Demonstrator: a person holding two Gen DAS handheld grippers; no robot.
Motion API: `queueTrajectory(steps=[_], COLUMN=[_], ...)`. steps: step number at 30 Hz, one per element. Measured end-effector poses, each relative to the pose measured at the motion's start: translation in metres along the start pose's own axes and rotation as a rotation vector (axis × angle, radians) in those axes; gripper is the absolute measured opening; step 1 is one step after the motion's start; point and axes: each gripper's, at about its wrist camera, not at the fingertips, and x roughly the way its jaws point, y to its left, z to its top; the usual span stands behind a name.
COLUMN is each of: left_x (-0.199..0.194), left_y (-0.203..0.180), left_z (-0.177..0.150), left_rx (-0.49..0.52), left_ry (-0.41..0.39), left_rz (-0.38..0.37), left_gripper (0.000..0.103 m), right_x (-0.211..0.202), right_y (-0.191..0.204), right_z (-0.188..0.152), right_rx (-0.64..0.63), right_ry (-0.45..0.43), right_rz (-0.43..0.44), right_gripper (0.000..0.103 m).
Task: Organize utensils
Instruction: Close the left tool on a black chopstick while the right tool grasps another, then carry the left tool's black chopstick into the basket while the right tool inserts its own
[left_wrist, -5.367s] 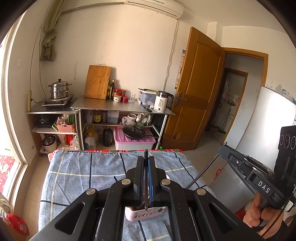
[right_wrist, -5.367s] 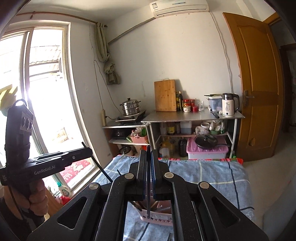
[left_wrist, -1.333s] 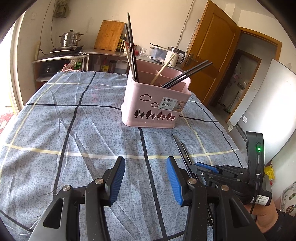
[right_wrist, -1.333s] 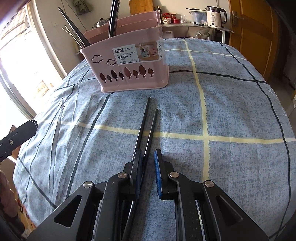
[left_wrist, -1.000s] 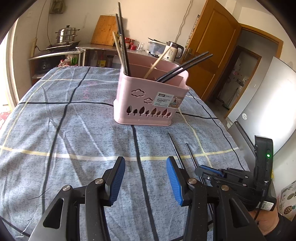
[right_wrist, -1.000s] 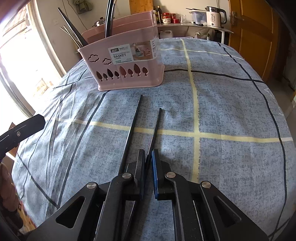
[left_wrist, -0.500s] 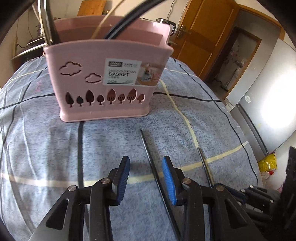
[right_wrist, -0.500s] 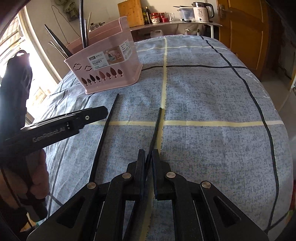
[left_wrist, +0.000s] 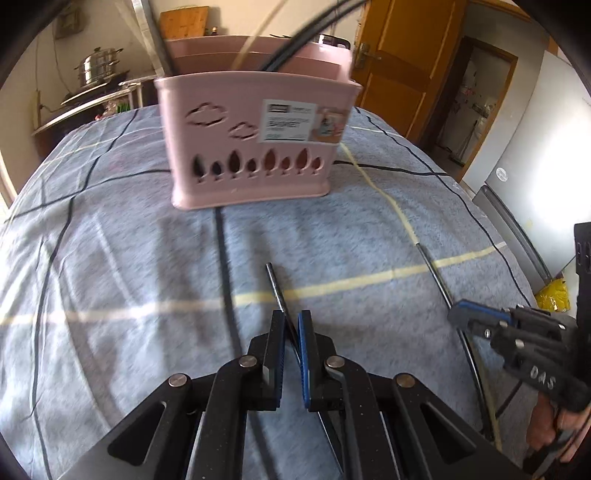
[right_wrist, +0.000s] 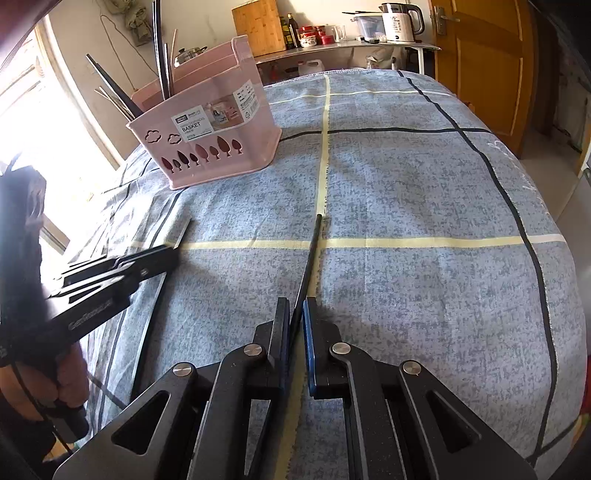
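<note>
A pink utensil basket (left_wrist: 255, 140) with several chopsticks standing in it sits on the blue checked cloth (left_wrist: 110, 258). In front of it lie two dark chopsticks. My left gripper (left_wrist: 291, 321) is closing its jaws on the left chopstick (left_wrist: 275, 284), which runs between the blue pads and pokes out toward the basket. My right gripper (right_wrist: 295, 310) is shut on the other chopstick (right_wrist: 309, 258), low over the cloth. Each gripper shows in the other's view: the right gripper (left_wrist: 461, 317) and the left gripper (right_wrist: 170, 254). The basket (right_wrist: 210, 140) stands far left of the right gripper.
Behind the table a steel shelf (right_wrist: 343, 46) carries a kettle (right_wrist: 399, 18), jars and a cutting board (right_wrist: 258, 27). A steamer pot (left_wrist: 98, 70) stands at the back left. A wooden door (left_wrist: 402, 66) is at the right. The cloth falls off at the table's right edge (right_wrist: 554, 295).
My left gripper has dropped and moved forward toward the basket, and its jaws have narrowed around the left chopstick. The right gripper stays shut on its chopstick.
</note>
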Motion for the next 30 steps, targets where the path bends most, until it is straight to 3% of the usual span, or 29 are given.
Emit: queueTrajectory(steps=[8, 19, 25, 30], left_x=[-0.002, 0.009, 0.010, 0.009], left_y=[0.020, 0.012, 0.007, 0.007], left_z=[0.007, 0.018, 0.019, 0.025], left_rx=[-0.066, -0.088, -0.069, -0.113], left_ry=[0.034, 0.025, 0.027, 0.051], left_rz=[0.006, 0.069, 0.092, 0.031], left_gripper=[0.009, 0.009, 0.007, 0.006], right_x=[0.008, 0.032, 0.034, 0.030], right_y=[0.004, 0.006, 0.006, 0.011], right_z=[0.019, 0.046, 0.049, 0.053], right_rx=[-0.018, -0.031, -0.040, -0.052], right_ry=[0.001, 0.037, 0.050, 0.047], right_rz=[-0.022, -0.054, -0.065, -0.045], right_gripper=[0.013, 0.013, 0.006, 0.005])
